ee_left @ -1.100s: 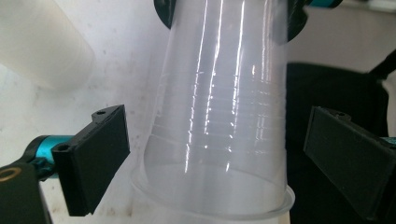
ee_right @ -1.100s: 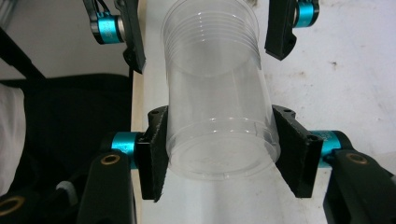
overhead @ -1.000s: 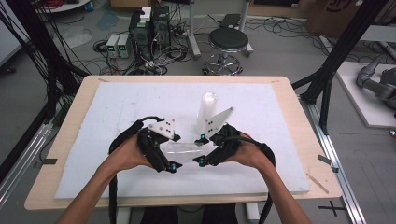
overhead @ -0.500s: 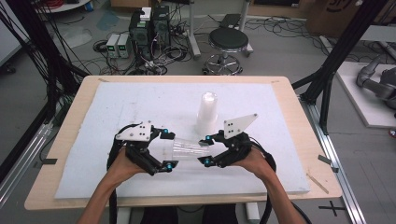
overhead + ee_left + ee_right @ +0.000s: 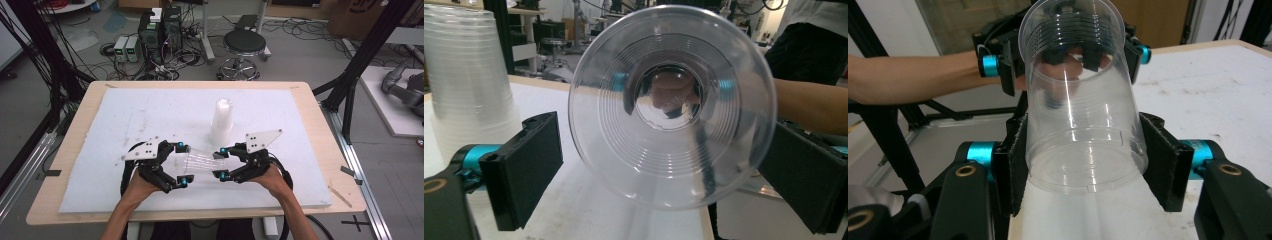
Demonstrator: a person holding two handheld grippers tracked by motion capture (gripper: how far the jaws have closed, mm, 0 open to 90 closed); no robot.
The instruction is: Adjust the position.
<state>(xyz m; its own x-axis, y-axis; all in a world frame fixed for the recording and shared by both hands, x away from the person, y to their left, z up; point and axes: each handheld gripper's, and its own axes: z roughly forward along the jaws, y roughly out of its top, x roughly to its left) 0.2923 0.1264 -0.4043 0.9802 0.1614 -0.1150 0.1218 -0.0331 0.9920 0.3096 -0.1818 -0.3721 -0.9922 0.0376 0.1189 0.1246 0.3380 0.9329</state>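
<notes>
High view: a clear plastic cup (image 5: pixel 200 161) lies sideways above the white foam mat (image 5: pixel 125 120), between the left gripper (image 5: pixel 181 165) and the right gripper (image 5: pixel 220 162). A stack of clear cups (image 5: pixel 222 120) stands upright just behind.

Left gripper view: the cup's open mouth (image 5: pixel 672 105) faces the camera, empty, with the jaws spread wide of its rim.

Right gripper view: the jaws pinch the empty cup (image 5: pixel 1080 105) near its base.
</notes>
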